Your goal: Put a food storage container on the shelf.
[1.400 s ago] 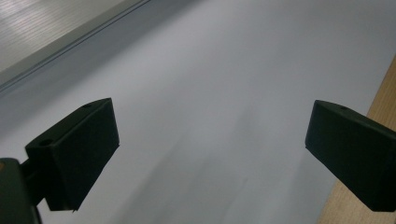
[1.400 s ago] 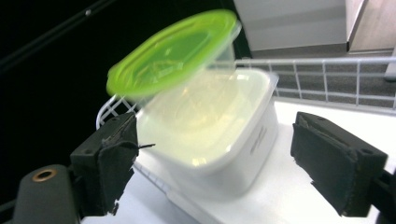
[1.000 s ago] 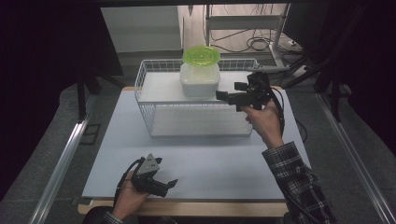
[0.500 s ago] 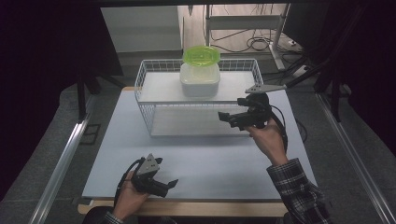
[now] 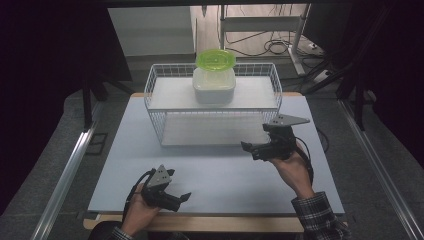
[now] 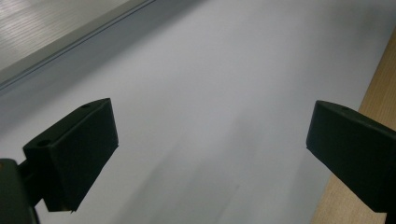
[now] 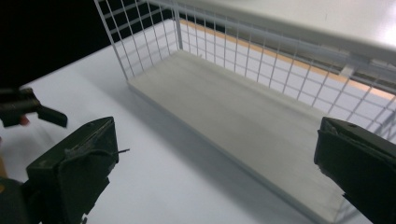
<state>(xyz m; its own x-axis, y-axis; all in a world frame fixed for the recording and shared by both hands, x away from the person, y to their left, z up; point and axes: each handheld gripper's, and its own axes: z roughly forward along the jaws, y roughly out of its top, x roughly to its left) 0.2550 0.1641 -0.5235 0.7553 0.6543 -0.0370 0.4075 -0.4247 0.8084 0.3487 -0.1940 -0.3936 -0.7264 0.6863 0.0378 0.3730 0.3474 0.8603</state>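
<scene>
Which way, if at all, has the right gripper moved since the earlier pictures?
Yes. The right gripper, jaws just opening and empty, has come down from beside the white container on the wire rack to the table before it.

Wooden table (image 5: 200, 223), pale grey-white mat (image 5: 220, 175) covering most of top. White wire rack (image 5: 212, 107) standing on mat, just beyond right gripper (image 5: 252, 148), well ahead of left gripper (image 5: 182, 200). Bare mat under both grippers; wood edge near left one.
</scene>
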